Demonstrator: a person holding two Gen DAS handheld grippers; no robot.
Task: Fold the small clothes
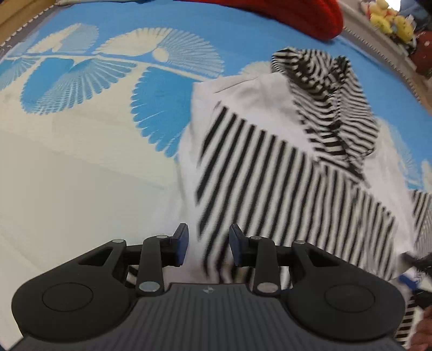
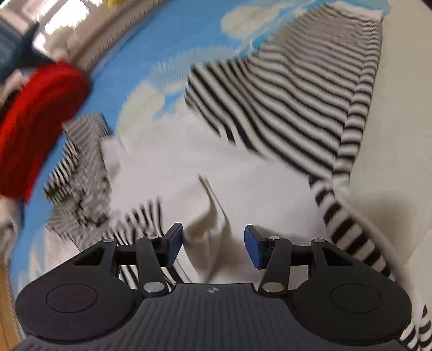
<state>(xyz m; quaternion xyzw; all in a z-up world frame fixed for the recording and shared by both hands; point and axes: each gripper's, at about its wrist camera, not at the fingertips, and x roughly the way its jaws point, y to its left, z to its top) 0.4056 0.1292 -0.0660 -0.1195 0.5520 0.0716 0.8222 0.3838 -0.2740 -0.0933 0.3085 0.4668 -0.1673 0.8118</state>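
Observation:
A small hooded garment (image 1: 270, 151), white with black-and-white striped panels, lies spread on a blue and white patterned mat (image 1: 81, 81). Its striped hood (image 1: 324, 89) lies crumpled at the far end. My left gripper (image 1: 208, 243) hovers over the garment's near edge, open, with fabric showing below the gap and the pads not pressing on it. In the right wrist view the same garment (image 2: 270, 108) fills the middle. My right gripper (image 2: 213, 245) stands open over a raised fold of white fabric (image 2: 213, 216), which sits between the pads untouched. The hood (image 2: 78, 172) is at the left.
A red knitted item (image 1: 310, 16) lies on the mat beyond the hood, also seen as the red knitted item (image 2: 35, 121). Yellow plush toys (image 1: 388, 16) sit past the mat's far right edge. The mat (image 2: 135, 62) ends at a fringed border, with wooden floor (image 2: 5, 297) beside it.

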